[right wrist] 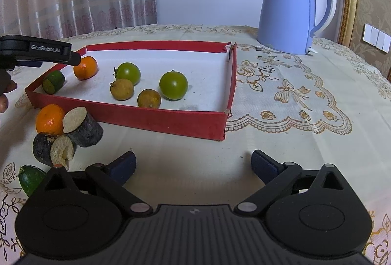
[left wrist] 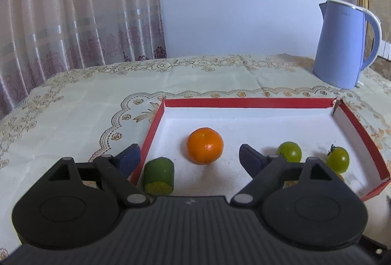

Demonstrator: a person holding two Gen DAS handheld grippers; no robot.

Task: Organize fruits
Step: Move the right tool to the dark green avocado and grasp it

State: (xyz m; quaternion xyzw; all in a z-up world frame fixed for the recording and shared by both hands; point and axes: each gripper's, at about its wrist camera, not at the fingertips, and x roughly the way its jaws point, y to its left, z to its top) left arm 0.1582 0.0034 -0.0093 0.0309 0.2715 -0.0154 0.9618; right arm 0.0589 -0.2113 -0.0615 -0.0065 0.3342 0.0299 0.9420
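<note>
A red tray (left wrist: 244, 103) with a white floor holds a mandarin (left wrist: 205, 145), a green cucumber piece (left wrist: 158, 175) and two green tomatoes (left wrist: 289, 151) (left wrist: 338, 159). My left gripper (left wrist: 189, 158) stands open at the tray's near left corner; the mandarin lies just beyond its fingers, untouched. In the right wrist view two brown longans (right wrist: 121, 89) (right wrist: 149, 99) also lie in the tray (right wrist: 158, 118). In front of it on the cloth lie a second mandarin (right wrist: 50, 118), two dark cut chunks (right wrist: 83, 127) (right wrist: 52, 149) and a green piece (right wrist: 30, 178). My right gripper (right wrist: 193, 164) hangs open over bare cloth.
A blue kettle (right wrist: 290, 11) stands behind the tray at the back right. A patterned cloth (right wrist: 293, 99) covers the table. Curtains hang at the back left, and a gold-framed edge stands at the right. Part of a hand (right wrist: 5, 94) shows at the left edge.
</note>
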